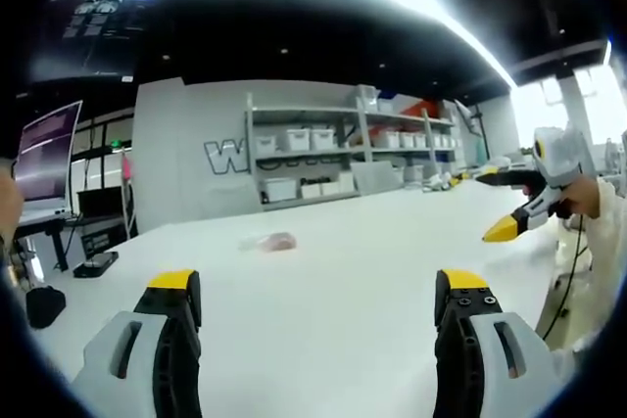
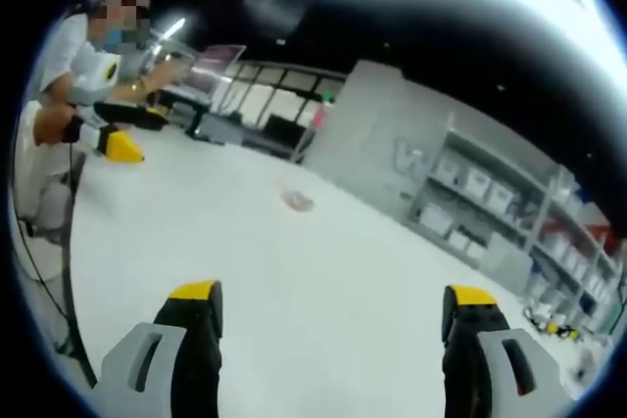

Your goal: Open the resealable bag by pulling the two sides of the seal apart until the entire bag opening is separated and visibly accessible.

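In the left gripper view, the left gripper (image 1: pixel 318 301) has its jaws spread wide with nothing between them. Ahead of it the bag (image 1: pixel 271 241) lies flat on the white surface (image 1: pixel 372 242), well apart from the jaws and from every edge. In the right gripper view, the right gripper (image 2: pixel 333 315) is likewise spread wide and holds nothing, the bag (image 2: pixel 297 201) far ahead.
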`<state>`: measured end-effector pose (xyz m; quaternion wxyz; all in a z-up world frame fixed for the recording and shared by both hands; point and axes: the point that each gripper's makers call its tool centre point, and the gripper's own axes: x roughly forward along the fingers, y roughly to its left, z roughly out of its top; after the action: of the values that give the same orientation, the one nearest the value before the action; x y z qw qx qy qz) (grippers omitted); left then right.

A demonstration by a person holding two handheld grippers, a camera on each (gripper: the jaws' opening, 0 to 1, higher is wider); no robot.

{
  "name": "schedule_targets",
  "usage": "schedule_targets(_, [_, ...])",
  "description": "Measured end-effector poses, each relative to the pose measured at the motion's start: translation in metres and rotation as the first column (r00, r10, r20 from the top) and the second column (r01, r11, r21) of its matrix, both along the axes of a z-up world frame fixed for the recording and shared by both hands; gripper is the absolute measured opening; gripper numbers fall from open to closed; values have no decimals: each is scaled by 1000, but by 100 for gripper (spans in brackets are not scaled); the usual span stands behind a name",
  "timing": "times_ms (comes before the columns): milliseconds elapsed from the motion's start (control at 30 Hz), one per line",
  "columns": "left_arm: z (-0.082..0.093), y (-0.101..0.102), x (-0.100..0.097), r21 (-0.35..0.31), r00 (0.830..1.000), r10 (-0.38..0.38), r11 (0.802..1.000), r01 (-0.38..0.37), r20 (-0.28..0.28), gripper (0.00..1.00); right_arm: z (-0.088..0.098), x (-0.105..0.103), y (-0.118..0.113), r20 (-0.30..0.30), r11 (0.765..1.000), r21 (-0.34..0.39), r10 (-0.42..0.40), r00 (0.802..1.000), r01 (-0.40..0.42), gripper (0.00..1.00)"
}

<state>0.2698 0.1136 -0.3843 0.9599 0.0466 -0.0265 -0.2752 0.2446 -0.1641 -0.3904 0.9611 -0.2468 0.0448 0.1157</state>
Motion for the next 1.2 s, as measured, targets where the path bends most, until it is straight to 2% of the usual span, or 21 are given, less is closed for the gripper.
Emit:
schedule_targets(700, [-3,7,-1,-1,1000,12,1000,-12,-6,97,1,11,12,2,996,-85,34,999,-34,95])
schedule_targets(1200, [-7,8,-3,-7,1000,14,1000,-14,-13,97,-6,12,14,-17,993,-106,42,999,-43,95])
